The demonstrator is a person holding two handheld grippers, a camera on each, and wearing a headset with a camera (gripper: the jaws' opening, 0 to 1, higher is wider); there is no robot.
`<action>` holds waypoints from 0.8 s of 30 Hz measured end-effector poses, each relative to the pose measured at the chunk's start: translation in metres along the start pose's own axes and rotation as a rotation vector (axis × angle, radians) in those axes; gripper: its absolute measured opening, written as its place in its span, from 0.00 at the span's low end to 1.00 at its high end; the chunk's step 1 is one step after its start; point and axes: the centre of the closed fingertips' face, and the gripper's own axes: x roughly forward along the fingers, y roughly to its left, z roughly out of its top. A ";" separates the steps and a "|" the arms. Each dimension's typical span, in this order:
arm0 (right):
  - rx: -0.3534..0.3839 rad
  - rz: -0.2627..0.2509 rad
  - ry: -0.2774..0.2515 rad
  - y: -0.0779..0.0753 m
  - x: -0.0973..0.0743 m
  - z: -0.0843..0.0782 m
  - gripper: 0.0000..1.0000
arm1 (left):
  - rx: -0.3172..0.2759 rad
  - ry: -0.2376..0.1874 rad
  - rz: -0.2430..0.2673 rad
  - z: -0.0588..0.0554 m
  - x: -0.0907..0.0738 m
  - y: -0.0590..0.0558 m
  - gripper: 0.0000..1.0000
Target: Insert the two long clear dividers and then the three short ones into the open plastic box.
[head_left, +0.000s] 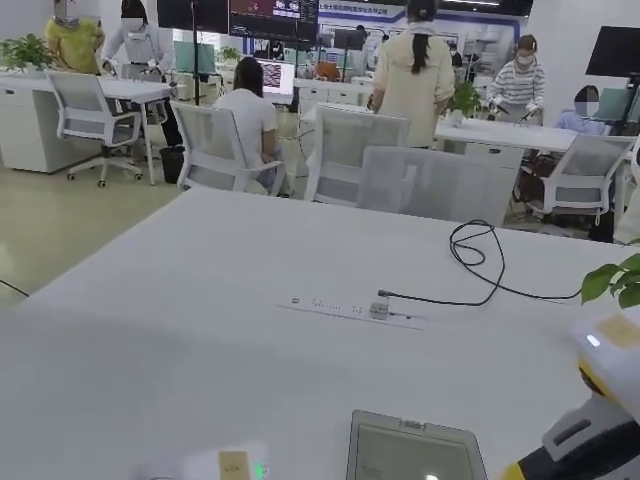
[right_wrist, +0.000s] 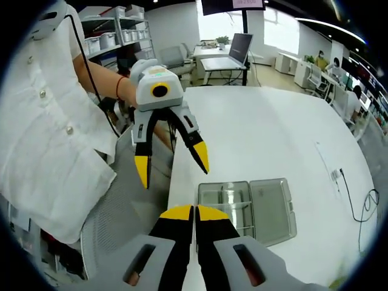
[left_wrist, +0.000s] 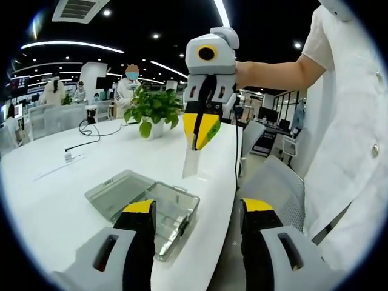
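The open clear plastic box [left_wrist: 159, 206] lies on the white table [left_wrist: 54, 200] near its edge, lid folded flat beside it, also seen as the box [right_wrist: 245, 209] and the box [head_left: 410, 425] at the bottom of the head view. My right gripper [left_wrist: 200, 142] hangs above the box, shut on a clear divider [left_wrist: 190, 162] that sticks down below its yellow tips. Its own jaws [right_wrist: 195, 211] are pressed together. My left gripper [right_wrist: 173, 170] is held off the table's edge, open wide with nothing in it, as its own jaws [left_wrist: 199, 207] also show.
A white power strip [head_left: 350, 308] and a looping black cable [head_left: 480, 265] lie mid-table. A potted plant [left_wrist: 154, 109] stands at the table's end. White chairs [head_left: 430, 185] line the far edge, with people at desks behind. My torso [right_wrist: 48, 121] is close by the near edge.
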 end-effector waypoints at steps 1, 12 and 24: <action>0.000 -0.004 0.001 -0.002 0.001 0.000 0.03 | 0.011 0.008 0.004 -0.002 -0.001 0.001 0.58; 0.018 -0.059 0.014 -0.032 0.021 -0.013 0.03 | 0.037 0.063 0.026 -0.023 -0.007 0.006 0.79; 0.029 -0.075 0.021 -0.051 0.049 -0.034 0.03 | 0.007 0.086 0.034 -0.039 -0.011 0.007 0.95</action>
